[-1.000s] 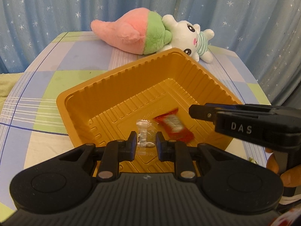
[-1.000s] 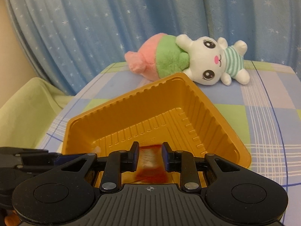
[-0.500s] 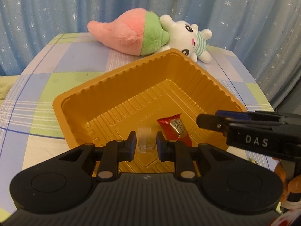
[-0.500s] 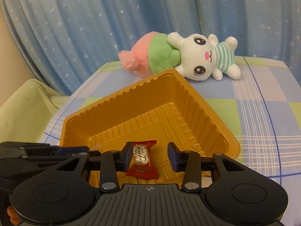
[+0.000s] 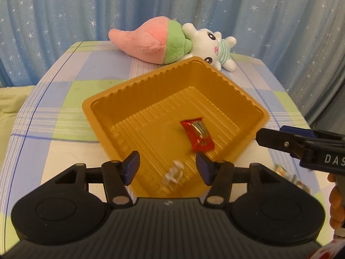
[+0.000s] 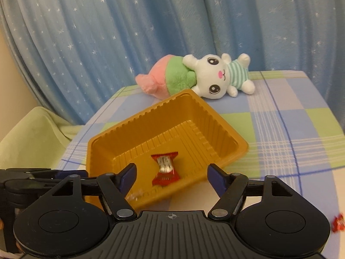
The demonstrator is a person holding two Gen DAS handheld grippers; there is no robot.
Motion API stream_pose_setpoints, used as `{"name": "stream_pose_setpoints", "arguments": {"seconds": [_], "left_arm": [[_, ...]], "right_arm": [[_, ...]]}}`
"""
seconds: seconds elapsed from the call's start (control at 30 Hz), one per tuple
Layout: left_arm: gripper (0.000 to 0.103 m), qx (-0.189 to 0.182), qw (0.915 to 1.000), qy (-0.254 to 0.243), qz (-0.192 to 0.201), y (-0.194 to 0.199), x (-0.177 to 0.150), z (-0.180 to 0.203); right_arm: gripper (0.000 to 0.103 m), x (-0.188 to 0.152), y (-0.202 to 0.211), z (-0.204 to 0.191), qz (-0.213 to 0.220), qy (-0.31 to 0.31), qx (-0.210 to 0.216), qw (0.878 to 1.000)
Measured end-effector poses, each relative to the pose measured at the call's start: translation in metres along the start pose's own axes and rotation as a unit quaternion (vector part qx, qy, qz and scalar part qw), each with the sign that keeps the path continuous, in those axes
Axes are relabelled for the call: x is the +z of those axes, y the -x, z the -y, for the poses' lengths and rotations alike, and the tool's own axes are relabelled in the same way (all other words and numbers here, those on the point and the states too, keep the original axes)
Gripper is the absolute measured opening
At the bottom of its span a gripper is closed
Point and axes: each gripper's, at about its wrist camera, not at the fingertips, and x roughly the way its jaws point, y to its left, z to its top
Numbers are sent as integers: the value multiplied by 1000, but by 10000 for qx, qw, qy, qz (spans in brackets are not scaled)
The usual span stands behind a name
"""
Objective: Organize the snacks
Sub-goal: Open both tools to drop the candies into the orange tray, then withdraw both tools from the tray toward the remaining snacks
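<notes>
An orange plastic tray (image 5: 107, 108) (image 6: 215, 120) sits on the checked tablecloth. A red-wrapped candy (image 5: 197, 135) (image 6: 165, 168) lies on the tray floor. A clear-wrapped candy (image 5: 173, 172) (image 6: 134, 195), blurred, is in the tray's near corner, free of the fingers. My left gripper (image 5: 168, 164) hangs over that corner with its jaws opening and nothing pressed between them. My right gripper (image 6: 171, 176) is over the tray's near edge, jaws opening wide, the red candy lying loose beyond them. The right gripper's fingers (image 5: 280, 140) show at the right of the left wrist view.
A pink-and-green plush with a white bunny (image 5: 172, 41) (image 6: 202, 77) lies behind the tray. More wrapped snacks lie on the cloth: small packets (image 5: 291, 176) at the right and a red one (image 6: 338, 223) at the table's near right. Blue starry curtain hangs behind.
Both grippers let go: the left dropped the clear candy and the right dropped the red candy into the tray. Both jaws spread and both hands pulled back and up.
</notes>
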Motion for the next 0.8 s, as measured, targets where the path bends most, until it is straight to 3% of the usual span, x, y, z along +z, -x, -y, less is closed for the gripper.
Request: {"name": "stream_pose_setpoints", "arguments": {"seconds": [0.2,0.8], "left_arm": [[63,-13,9999,-109,-29,34,-28,13],[64,204,9993,64,-291,85,-122,97]], "right_arm": [[80,-23,36,2,-42,-6,-75,10000],[81,-97,138,49,-492,232,-161,9984]]}}
